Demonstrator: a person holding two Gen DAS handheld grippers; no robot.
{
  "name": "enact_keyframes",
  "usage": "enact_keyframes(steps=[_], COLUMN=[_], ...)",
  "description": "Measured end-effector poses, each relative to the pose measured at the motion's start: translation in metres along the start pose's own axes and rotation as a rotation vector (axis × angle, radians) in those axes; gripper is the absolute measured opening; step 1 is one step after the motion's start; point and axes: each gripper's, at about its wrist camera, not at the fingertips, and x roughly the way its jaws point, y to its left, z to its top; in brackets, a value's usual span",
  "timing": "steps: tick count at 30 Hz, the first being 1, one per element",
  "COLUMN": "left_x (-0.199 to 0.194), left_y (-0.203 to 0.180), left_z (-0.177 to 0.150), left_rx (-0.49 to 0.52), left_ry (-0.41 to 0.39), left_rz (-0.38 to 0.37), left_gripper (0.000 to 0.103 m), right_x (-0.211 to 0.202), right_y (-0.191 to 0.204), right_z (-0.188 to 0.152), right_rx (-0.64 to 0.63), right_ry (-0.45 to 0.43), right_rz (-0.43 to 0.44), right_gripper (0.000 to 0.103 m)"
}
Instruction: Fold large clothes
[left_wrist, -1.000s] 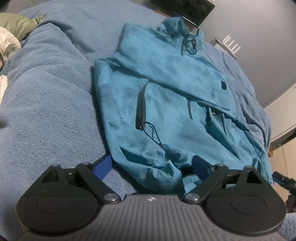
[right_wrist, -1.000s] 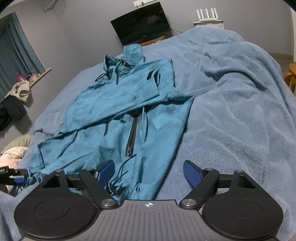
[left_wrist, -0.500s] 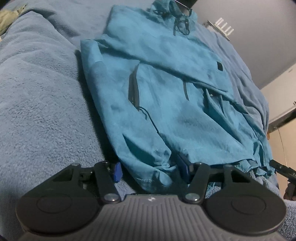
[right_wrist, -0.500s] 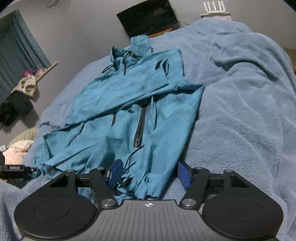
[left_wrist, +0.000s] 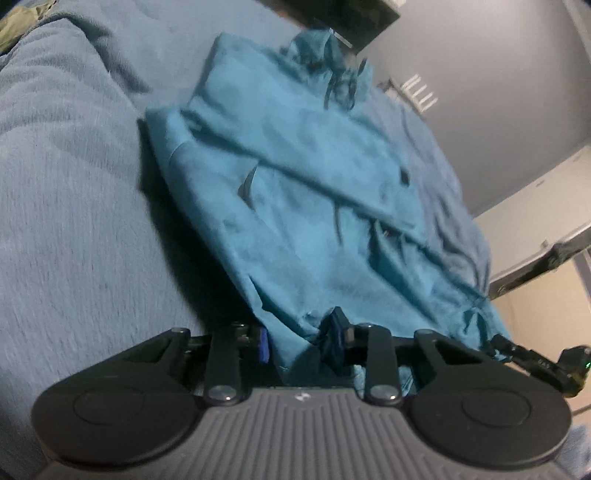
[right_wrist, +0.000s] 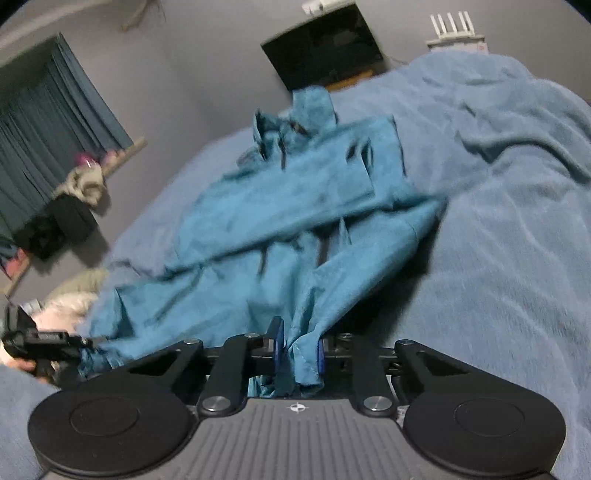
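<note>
The jacket (left_wrist: 314, 206) is spread on the blanket (left_wrist: 74, 221), hood toward the far wall, one sleeve laid across the chest. Its near hem is bunched between the blue pads of both grippers. The right gripper (right_wrist: 299, 349) has just been closing and is clamped on a gathered fold of hem. The left gripper (left_wrist: 301, 341) has also just been closing, and hem cloth is pinched between its pads. A screen (right_wrist: 325, 48) is mounted beyond the bed.

Left tool (left_wrist: 301, 341) and right tool (right_wrist: 299, 349) apparently clamped, closing
</note>
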Motion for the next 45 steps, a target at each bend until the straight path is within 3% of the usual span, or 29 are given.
enact_keyframes(steps=[9, 15, 21, 29, 36, 41, 45], left_x=[-0.009, 0.0, 0.019, 0.065, 0.117, 0.177, 0.22], left_y=[-0.013, -0.015, 0.0, 0.004, -0.007, -0.003, 0.014], left_z=[0.055, 0.1, 0.143, 0.21, 0.291, 0.341, 0.359], left_rx=[0.005, -0.004, -0.063, -0.077, -0.019, -0.04, -0.098], left_ry=[-0.114, -0.183, -0.237, -0.282, -0.313, -0.298, -0.255], left_rz=[-0.108, -0.152, -0.178, -0.135, -0.016, 0.025, 0.092], left_gripper=[0.026, 0.026, 0.026, 0.026, 0.026, 0.026, 0.031], right_x=[0.012, 0.039, 0.078, 0.143, 0.226, 0.293, 0.351], right_y=[0.011, 0.016, -0.001, -0.009, -0.02, -0.047, -0.077], right_z=[0.061, 0.1, 0.136, 0.192, 0.249, 0.282, 0.296], right_rx=[0.04, 0.039, 0.117, 0.086, 0.043, 0.056, 0.117], right_ry=[-0.146, -0.24, -0.354, -0.418, -0.491, -0.48, -0.425], right_rz=[0.099, 0.115, 0.119, 0.049, -0.064, -0.134, -0.161], right_gripper=[0.017, 0.017, 0.016, 0.016, 0.015, 0.015, 0.016])
